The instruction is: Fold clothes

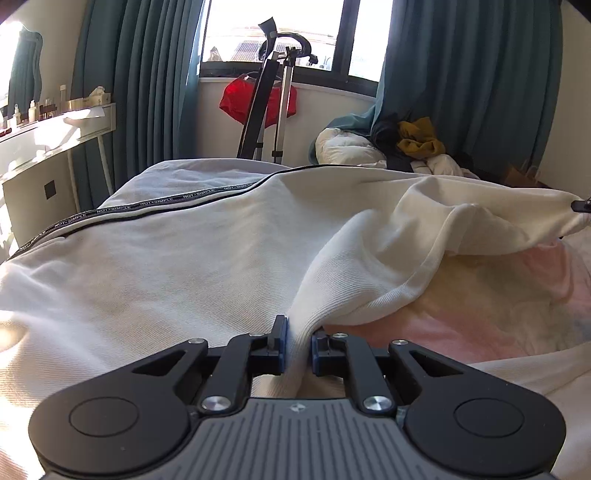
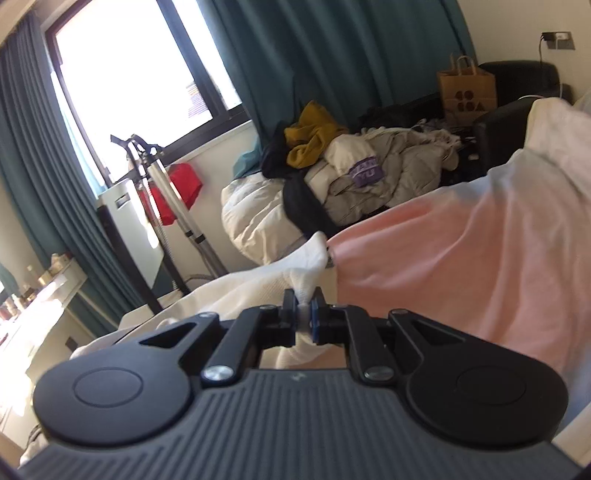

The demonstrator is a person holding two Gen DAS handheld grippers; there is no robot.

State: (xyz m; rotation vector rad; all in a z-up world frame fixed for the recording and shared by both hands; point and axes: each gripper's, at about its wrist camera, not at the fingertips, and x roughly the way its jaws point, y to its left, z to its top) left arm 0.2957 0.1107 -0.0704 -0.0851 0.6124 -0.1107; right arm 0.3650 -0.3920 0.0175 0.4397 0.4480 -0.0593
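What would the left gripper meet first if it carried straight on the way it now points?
The left gripper is already shut on the white garment; straight on, it would push into more of that cloth, probably the raised fold. Depth is unclear.

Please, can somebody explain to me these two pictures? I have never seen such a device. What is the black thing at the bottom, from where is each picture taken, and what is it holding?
The black thing is a hand-held gripper with two fingers; a person carries one in each hand. Each picture comes from a camera mounted on a gripper, looking forward along its fingers.

In the left wrist view, the left gripper is shut on a fold of a white garment that has a black printed band. In the right wrist view, the right gripper is shut on another bunched part of white cloth.

The garment lies over a pink sheet. Behind it are a pile of unfolded clothes, teal curtains and a window.
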